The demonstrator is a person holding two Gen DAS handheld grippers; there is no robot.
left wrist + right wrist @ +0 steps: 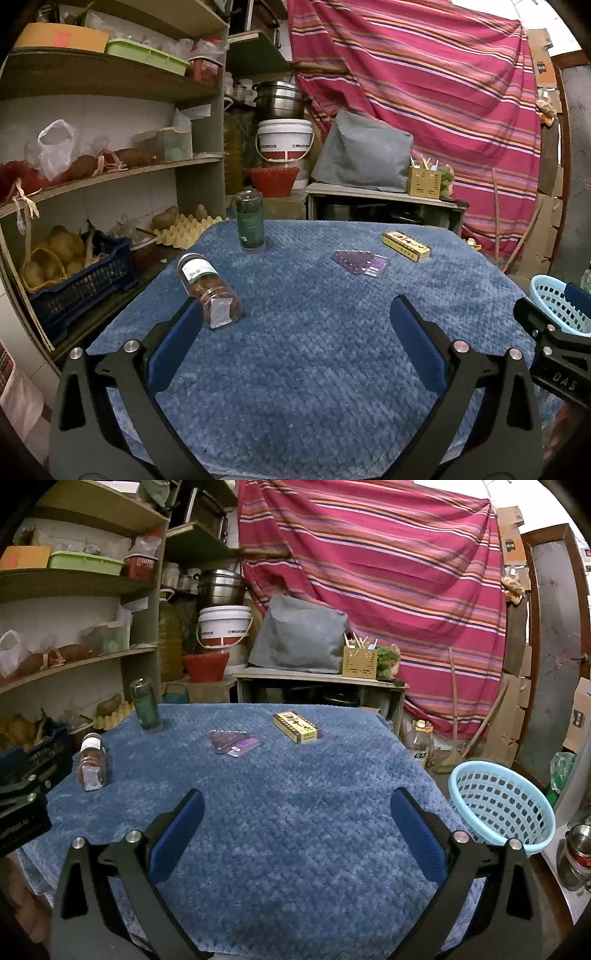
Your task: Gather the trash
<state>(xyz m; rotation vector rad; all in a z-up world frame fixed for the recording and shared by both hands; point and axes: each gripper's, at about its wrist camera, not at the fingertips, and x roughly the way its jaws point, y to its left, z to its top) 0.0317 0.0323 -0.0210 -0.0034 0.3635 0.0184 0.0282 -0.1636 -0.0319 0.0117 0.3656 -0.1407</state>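
On the blue cloth table point(314, 350) lie a tipped clear jar with reddish contents point(208, 291), an upright green bottle point(250, 221), a purple plastic package point(360, 262) and a yellow box point(405, 246). My left gripper point(295, 314) is open and empty, its left pad close beside the tipped jar. My right gripper point(295, 805) is open and empty above the near part of the cloth point(295, 830). The right wrist view shows the jar point(91, 762), bottle point(146, 707), purple package point(232, 743) and yellow box point(296, 726). A light blue basket point(502, 805) stands right of the table.
Wooden shelves point(110, 173) with potatoes, a blue crate point(81, 284) and egg trays stand at the left. A low cabinet point(317, 686) with a grey cushion and a striped red cloth point(388, 572) are behind. A bottle point(421, 742) stands on the floor.
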